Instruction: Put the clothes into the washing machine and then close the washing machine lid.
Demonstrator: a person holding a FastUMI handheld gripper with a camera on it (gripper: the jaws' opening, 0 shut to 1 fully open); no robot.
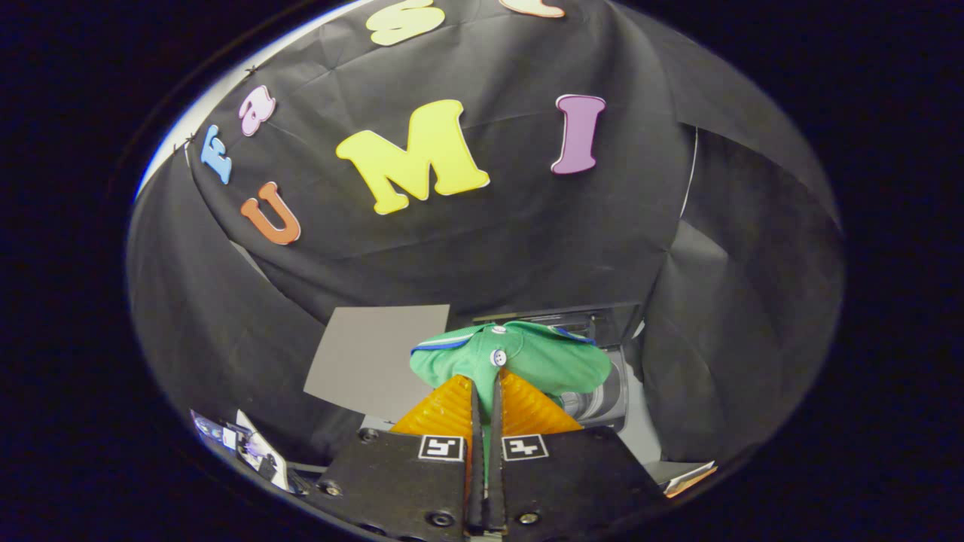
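Note:
A green shirt (520, 360) with white buttons and a blue-and-white collar trim hangs bunched from my gripper (486, 384). Both fingers are pressed together on the cloth, and a thin strip of green runs down between them. Behind and below the shirt is the washing machine (602, 395), with its metal drum rim showing just right of the fingers and its dark lid (595, 318) standing raised behind the shirt. The shirt hides most of the drum opening.
A grey panel (376, 357) stands left of the machine, behind the shirt. Black cloth walls surround the machine at the back and on both sides. Small papers or cards lie low at the left (252, 448) and low at the right (689, 478).

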